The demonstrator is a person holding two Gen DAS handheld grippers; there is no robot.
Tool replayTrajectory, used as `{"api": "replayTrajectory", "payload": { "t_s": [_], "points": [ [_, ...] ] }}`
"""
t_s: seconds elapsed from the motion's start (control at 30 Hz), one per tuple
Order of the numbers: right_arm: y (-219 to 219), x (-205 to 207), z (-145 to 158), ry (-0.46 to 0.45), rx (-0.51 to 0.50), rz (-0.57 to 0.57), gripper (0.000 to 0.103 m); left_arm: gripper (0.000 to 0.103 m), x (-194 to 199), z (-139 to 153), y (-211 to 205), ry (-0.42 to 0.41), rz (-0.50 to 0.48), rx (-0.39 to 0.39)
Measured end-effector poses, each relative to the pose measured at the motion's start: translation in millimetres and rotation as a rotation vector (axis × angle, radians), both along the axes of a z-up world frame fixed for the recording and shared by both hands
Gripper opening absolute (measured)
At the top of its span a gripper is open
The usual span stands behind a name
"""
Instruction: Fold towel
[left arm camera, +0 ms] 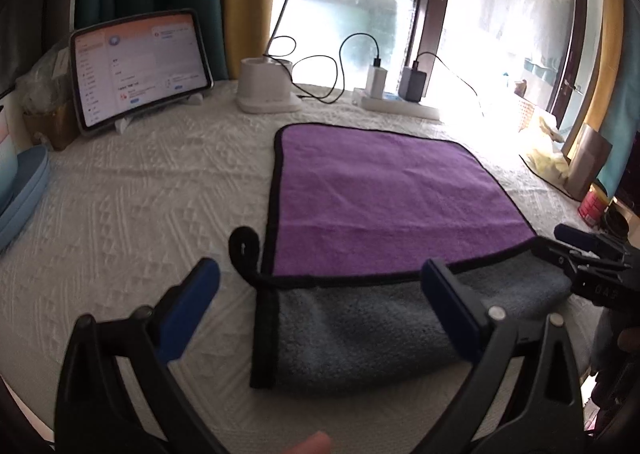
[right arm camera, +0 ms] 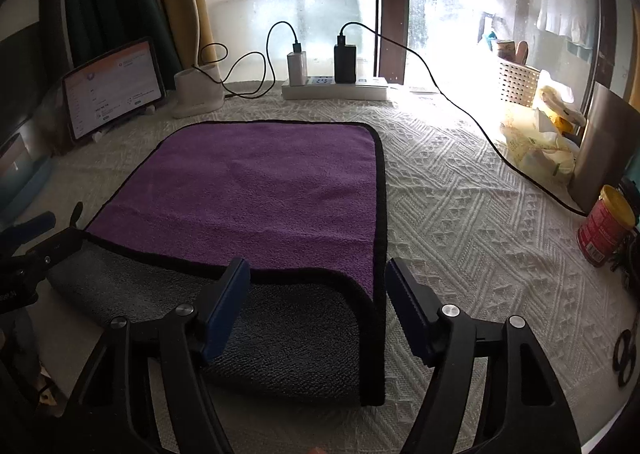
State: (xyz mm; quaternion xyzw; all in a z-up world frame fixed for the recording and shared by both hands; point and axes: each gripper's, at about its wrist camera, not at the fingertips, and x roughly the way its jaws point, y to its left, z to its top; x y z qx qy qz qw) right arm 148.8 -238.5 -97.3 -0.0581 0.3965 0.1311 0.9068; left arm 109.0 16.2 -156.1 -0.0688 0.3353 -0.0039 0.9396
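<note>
A towel, purple [left arm camera: 384, 193] on one face and grey on the other, with black trim, lies on the white textured tablecloth [left arm camera: 140, 213]. Its near edge is turned back, so a grey band [left arm camera: 360, 330] shows in front; it also shows in the right wrist view [right arm camera: 264, 189]. A black hanging loop [left arm camera: 242, 250] curls off its near left corner. My left gripper [left arm camera: 320, 306] is open over the near left part of the grey band. My right gripper [right arm camera: 318, 306] is open over the near right corner; it shows at the right edge of the left wrist view [left arm camera: 580, 254]. Neither holds anything.
At the back stand a tablet [left arm camera: 140, 65] on a stand, a white desk lamp [right arm camera: 200, 93], and a power strip [right arm camera: 336, 87] with chargers and cables. A red can [right arm camera: 604, 230], a bag and a white basket [right arm camera: 520, 81] sit right. Blue plates [left arm camera: 24, 197] sit left.
</note>
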Motion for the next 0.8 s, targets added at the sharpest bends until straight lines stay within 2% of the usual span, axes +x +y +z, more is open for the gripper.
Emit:
{"api": "replayTrajectory", "payload": {
  "t_s": [0.1,0.23,0.27,0.3,0.33,0.37,0.47,0.67,0.8],
  "points": [
    [0.9,1.8,-3.2,0.026,-0.008,0.011,0.061,0.092,2.9,-4.1,2.9,0.027,-0.016,-0.021],
    [5.6,-0.6,-4.1,0.019,-0.038,0.034,0.033,0.082,1.1,-5.1,-2.1,0.026,-0.034,-0.028],
    [6.8,-2.3,-4.2,0.014,-0.044,0.040,0.028,0.079,0.5,-5.0,-3.6,0.026,-0.038,-0.029],
    [7.7,-3.9,-4.1,0.011,-0.046,0.048,0.017,0.076,0.1,-5.6,-4.7,0.028,-0.043,-0.027],
    [8.2,-5.4,-4.4,0.011,-0.047,0.057,0.011,0.070,0.2,-7.1,-5.8,0.035,-0.047,-0.020],
    [9.4,-7.1,-4.4,0.008,-0.052,0.068,0.010,0.065,0.1,-8.7,-6.5,0.043,-0.047,-0.016],
    [11.5,-14.2,-4.3,-0.007,-0.055,0.095,0.005,0.060,-0.8,-9.2,-4.4,0.047,-0.039,-0.004],
    [-2.4,-23.9,-0.8,-0.027,-0.040,0.082,0.001,0.060,-1.5,-15.9,-1.0,0.107,-0.012,0.016],
    [-16.7,-24.3,1.7,-0.026,0.000,0.069,0.002,0.060,-3.2,-16.8,-8.4,0.099,-0.030,0.065]
  ]
}}
